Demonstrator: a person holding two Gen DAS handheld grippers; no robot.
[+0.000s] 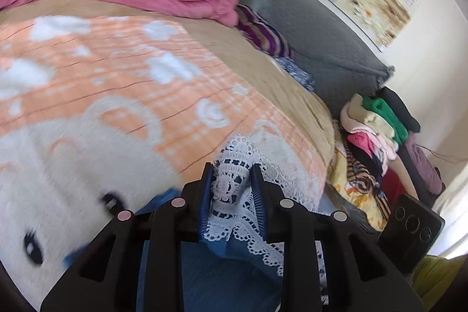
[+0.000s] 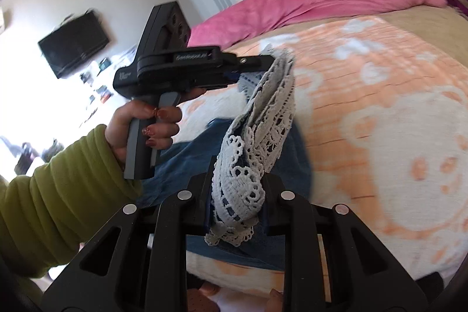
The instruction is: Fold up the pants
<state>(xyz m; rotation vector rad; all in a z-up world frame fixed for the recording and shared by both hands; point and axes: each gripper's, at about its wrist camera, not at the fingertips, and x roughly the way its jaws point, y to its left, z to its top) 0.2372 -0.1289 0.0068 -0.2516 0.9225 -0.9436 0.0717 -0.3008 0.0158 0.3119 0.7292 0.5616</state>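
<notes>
Your left gripper (image 1: 231,174) pinches the lace hem (image 1: 231,186) of the pants (image 1: 210,277); your right gripper (image 2: 238,183) clamps the same lace edge further along; the denim hangs between them above the blanket (image 1: 117,72). The lace is openwork and could slip or snag on the pads; pull your hands apart unevenly and the hem will twist, spoiling the fold.
</notes>
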